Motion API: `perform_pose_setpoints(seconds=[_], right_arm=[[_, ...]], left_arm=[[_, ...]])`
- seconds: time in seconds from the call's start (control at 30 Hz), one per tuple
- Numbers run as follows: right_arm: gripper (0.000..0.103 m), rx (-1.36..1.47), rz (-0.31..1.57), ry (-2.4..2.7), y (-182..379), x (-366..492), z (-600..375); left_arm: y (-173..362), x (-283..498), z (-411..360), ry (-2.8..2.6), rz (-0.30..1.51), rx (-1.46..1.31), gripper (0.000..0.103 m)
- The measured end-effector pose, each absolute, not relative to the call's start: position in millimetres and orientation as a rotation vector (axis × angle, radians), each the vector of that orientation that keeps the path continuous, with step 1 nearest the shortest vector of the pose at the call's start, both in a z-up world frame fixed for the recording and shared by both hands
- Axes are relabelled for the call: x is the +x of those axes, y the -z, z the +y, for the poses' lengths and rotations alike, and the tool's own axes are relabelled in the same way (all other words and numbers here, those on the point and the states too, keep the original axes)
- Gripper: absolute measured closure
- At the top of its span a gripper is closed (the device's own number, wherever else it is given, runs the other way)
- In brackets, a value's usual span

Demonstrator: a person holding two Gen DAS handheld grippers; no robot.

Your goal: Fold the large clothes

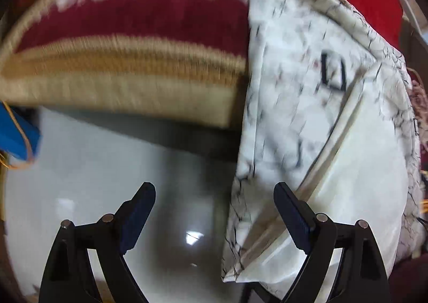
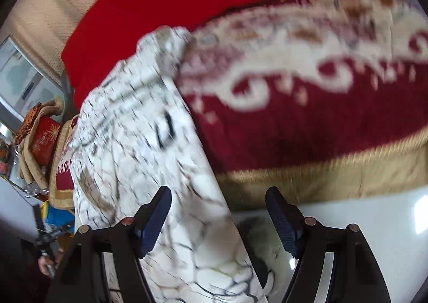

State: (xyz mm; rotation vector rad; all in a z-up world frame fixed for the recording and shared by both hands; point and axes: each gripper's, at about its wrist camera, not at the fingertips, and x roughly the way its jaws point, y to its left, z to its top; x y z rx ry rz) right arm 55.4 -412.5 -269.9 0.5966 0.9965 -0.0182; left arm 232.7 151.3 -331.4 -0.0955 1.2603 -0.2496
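A wide red blanket (image 1: 149, 22) with cream scrolls and a gold border covers a bed or couch, its edge hanging over a pale glossy floor (image 1: 88, 182). Plain red cloth (image 2: 171, 3) lies behind it.

Draped over the blanket's edge and hanging towards the floor is the garment (image 1: 302, 105), white with a dark crackle print like marble, a small dark rectangle mark on it, and a smooth cream lining showing at its lower end. It looks bulky yet soft and limp, likely padded, so it should sag and slide when lifted. The lining looks slippery. The firmer seamed edges or corners seem the best places to take hold.

The left gripper (image 1: 214, 212) has its jaws wide apart, empty, at the garment's lower corner. The right gripper (image 2: 218, 214) is also apart, cloth passing between its jaws unpinched.
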Motion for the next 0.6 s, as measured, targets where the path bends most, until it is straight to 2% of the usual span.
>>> perform_pose_setpoints(seconds=[0.1, 0.23, 0.3, 0.33, 0.37, 0.4, 0.43, 0.47, 0.5, 0.53, 0.57, 0.6], right_arm=[[0.027, 0.683, 1.030, -0.021, 293, 54, -418], [0.027, 0.806, 1.032, -0.136, 305, 56, -419], [0.027, 0.791, 1.022, -0.175, 300, 57, -410], [0.029, 0.760, 1.014, -0.190, 295, 58, -404], [0.032, 0.734, 1.009, -0.196, 290, 59, -399], [0.045, 0.692, 1.011, -0.204, 284, 60, -392], [0.064, 0.661, 1.016, -0.207, 281, 61, -387], [0.069, 0.610, 1.025, -0.205, 276, 63, -379], [0.070, 0.569, 1.030, -0.196, 273, 64, -373], [0.070, 0.532, 1.033, -0.189, 270, 65, -367], [0.069, 0.504, 1.040, -0.184, 269, 65, -361], [0.070, 0.490, 1.049, -0.174, 269, 65, -358]], left_arm=[[353, 232, 157, 0.311, 1.298, -0.214, 0.013], [367, 233, 163, 0.392, 1.260, -0.366, 0.015], [368, 232, 165, 0.434, 1.236, -0.406, 0.028], [369, 233, 164, 0.454, 1.238, -0.417, 0.045], [370, 233, 164, 0.469, 1.242, -0.422, 0.058], [371, 232, 163, 0.482, 1.242, -0.423, 0.059], [371, 233, 162, 0.489, 1.234, -0.419, 0.059], [372, 234, 162, 0.488, 1.226, -0.414, 0.059], [373, 235, 162, 0.481, 1.219, -0.410, 0.056], [373, 241, 160, 0.470, 1.221, -0.416, 0.043], [372, 252, 163, 0.464, 1.228, -0.429, 0.026], [374, 255, 166, 0.460, 1.230, -0.452, 0.020]])
